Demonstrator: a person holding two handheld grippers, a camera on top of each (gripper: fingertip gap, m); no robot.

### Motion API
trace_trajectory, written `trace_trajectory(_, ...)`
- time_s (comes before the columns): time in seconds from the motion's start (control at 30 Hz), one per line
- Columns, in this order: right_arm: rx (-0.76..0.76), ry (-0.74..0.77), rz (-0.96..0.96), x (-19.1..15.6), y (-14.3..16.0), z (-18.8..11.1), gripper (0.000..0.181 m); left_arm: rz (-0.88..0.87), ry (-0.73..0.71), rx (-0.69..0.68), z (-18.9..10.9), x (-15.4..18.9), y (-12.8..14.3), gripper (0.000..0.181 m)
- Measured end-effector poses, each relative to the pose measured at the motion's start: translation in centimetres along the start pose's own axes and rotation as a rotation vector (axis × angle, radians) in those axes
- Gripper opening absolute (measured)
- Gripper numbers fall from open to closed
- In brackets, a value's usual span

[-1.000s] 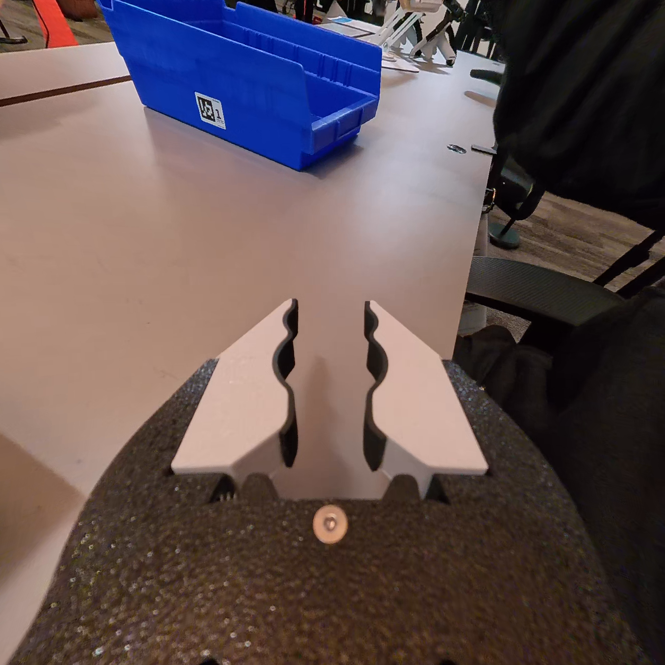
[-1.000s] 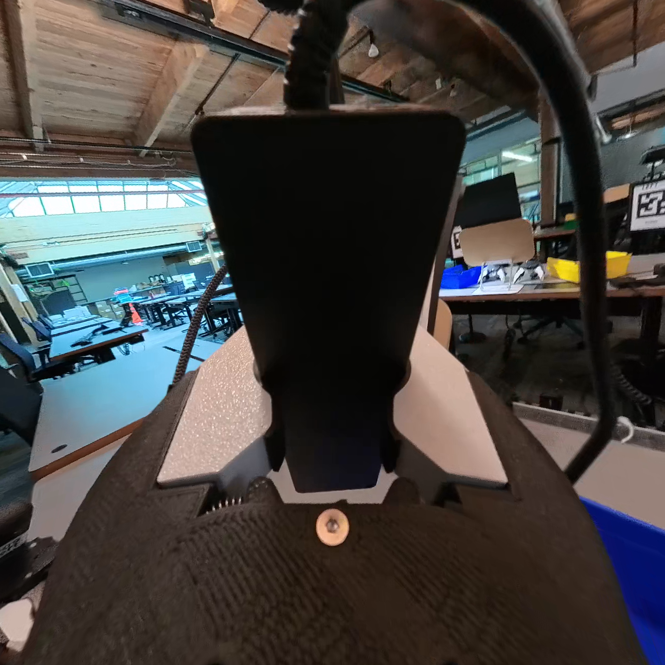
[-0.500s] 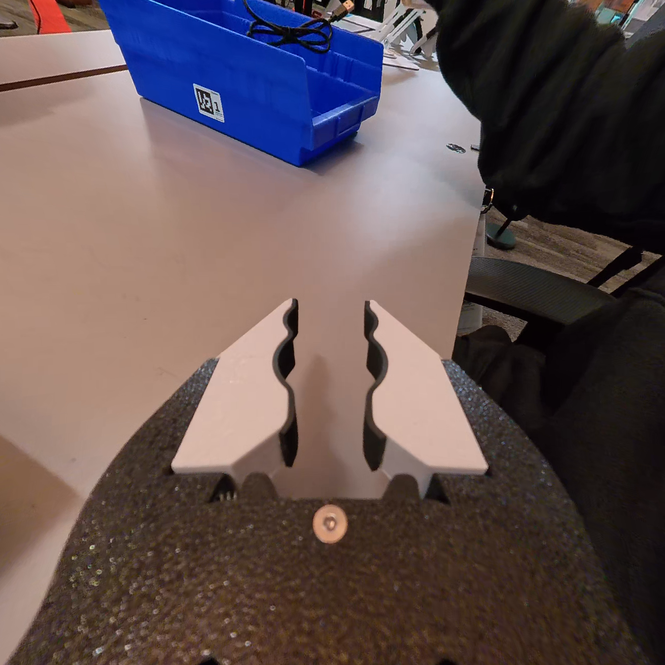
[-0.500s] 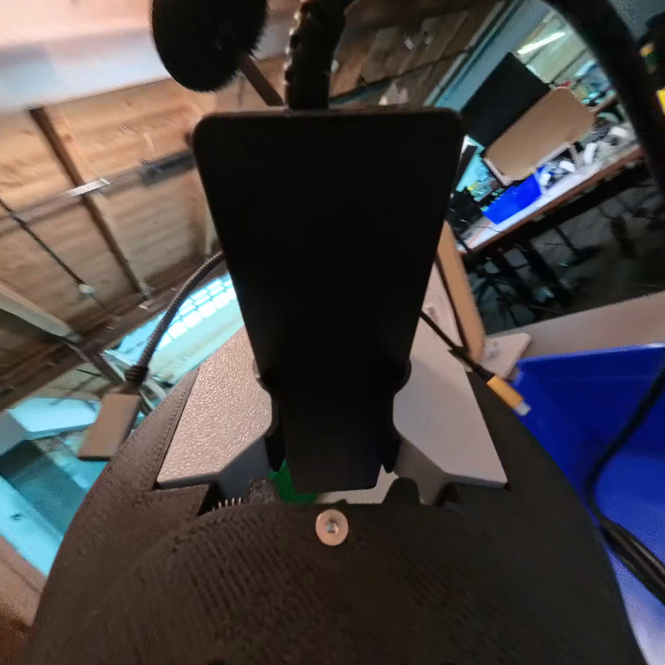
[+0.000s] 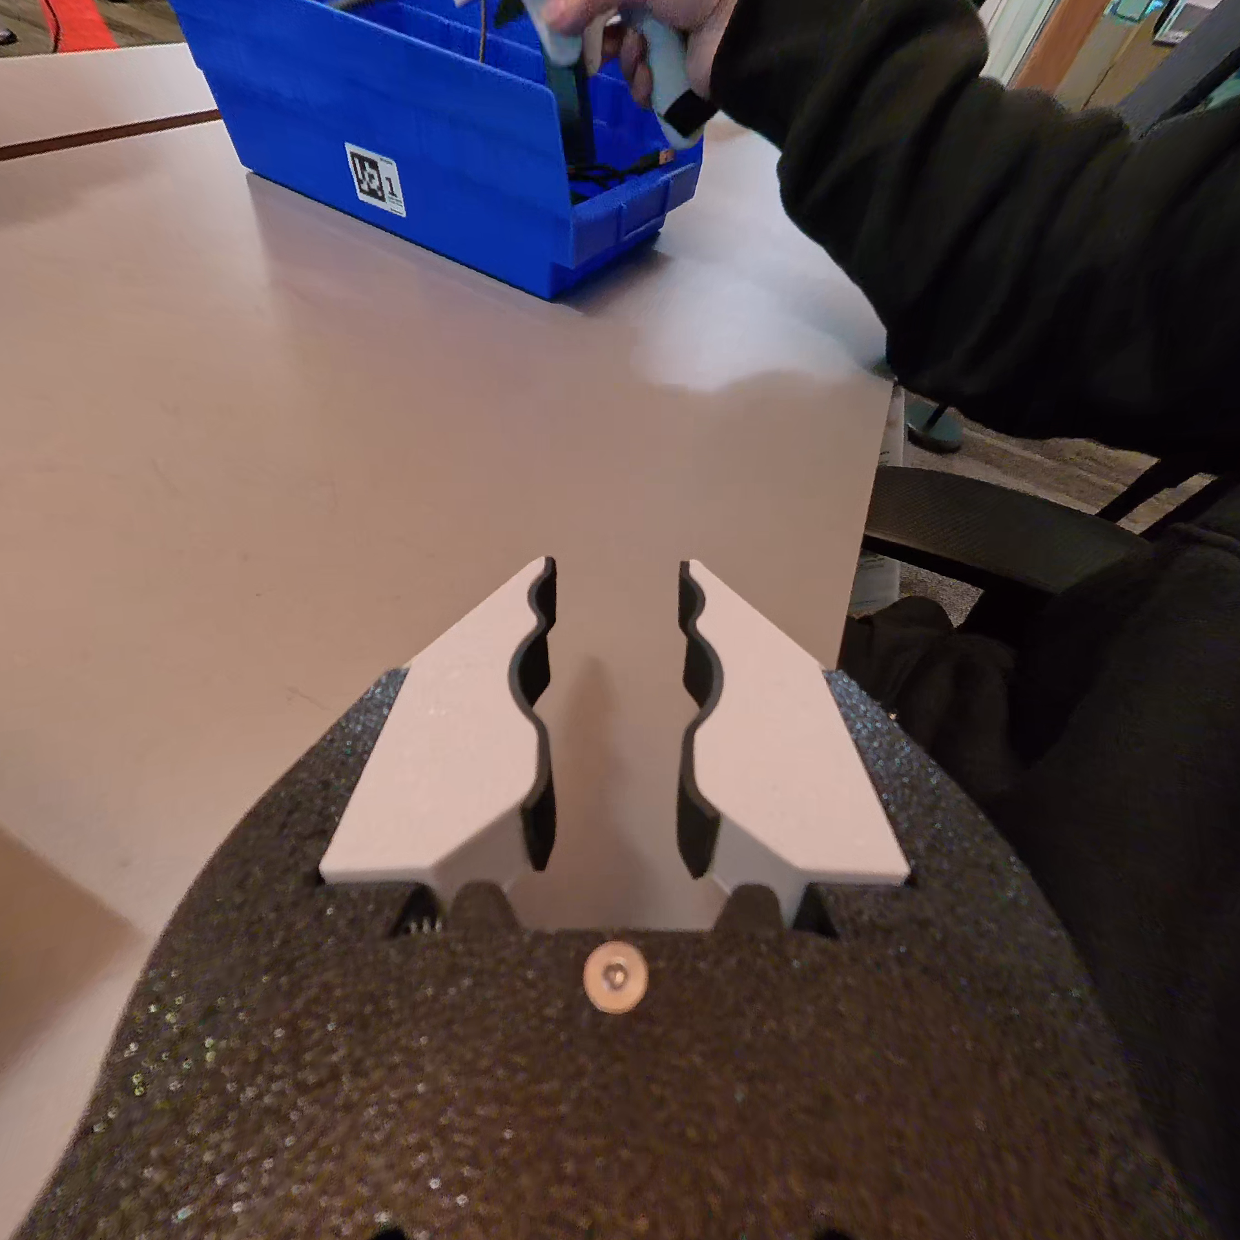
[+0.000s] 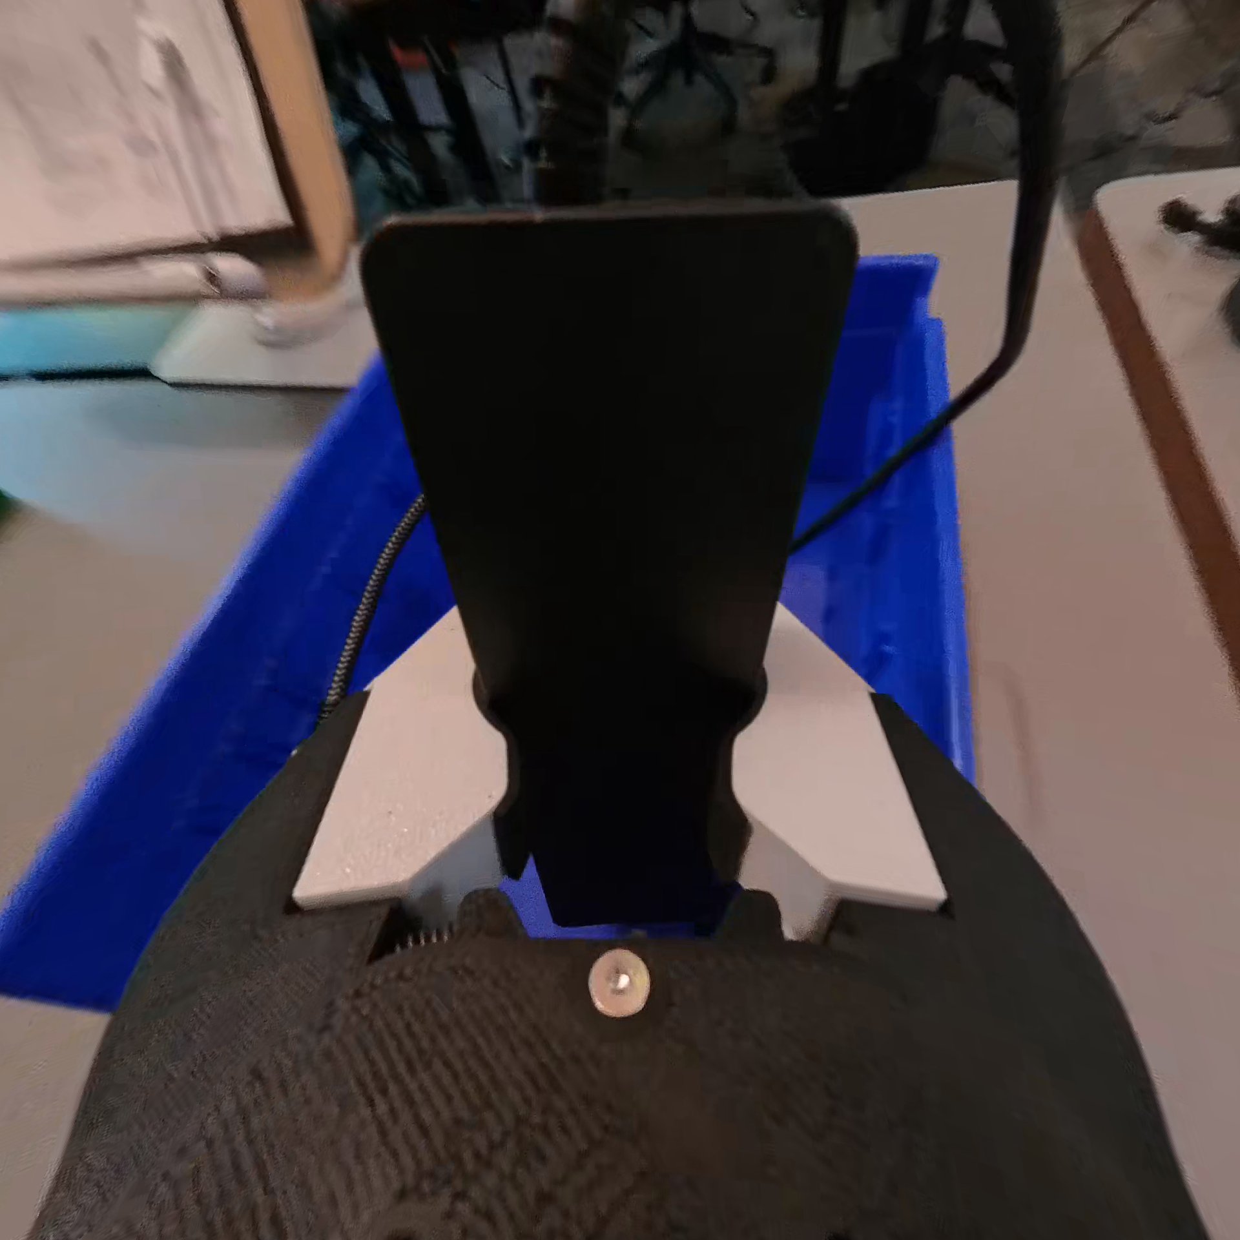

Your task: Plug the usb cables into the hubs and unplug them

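Note:
My right gripper (image 6: pixel 617 637) is shut on a flat black hub (image 6: pixel 617 436) and holds it over the inside of the blue bin (image 6: pixel 892 537). A braided cable (image 6: pixel 376 590) hangs from the hub on the left and a thin black cable (image 6: pixel 1006 335) loops on the right into the bin. In the left wrist view the hub (image 5: pixel 570 94) stands upright in the blue bin (image 5: pixel 456 100), with an orange-tipped plug (image 5: pixel 664 158) near the bin's front lip. My left gripper (image 5: pixel 617 570) is open and empty, low over the table near its right edge.
A person's hand (image 5: pixel 644 40) and dark sleeve (image 5: pixel 973 201) reach over the table (image 5: pixel 268 436) to the bin. A black chair (image 5: pixel 993 530) stands past the table's right edge. A second table with a brown edge (image 6: pixel 1154 402) lies right of the bin.
My right gripper has swung from pointing up at the ceiling down over the blue bin, the hub still in it. The sleeve has moved in over the bin. My left gripper has stayed put.

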State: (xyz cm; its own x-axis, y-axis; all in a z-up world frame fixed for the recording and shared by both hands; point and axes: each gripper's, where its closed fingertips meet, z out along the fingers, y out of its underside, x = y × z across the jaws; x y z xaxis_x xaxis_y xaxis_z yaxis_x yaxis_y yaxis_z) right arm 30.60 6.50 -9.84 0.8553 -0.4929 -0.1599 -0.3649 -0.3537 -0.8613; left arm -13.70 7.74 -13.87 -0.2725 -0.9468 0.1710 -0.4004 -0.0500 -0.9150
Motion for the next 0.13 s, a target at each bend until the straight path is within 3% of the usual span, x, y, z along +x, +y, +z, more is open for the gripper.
trace_trajectory(0.13,-0.096,0.136,-0.186,1.2,1.8,-0.1,0.064,0.004,0.004,0.001,0.0,0.2,0.0,0.034)
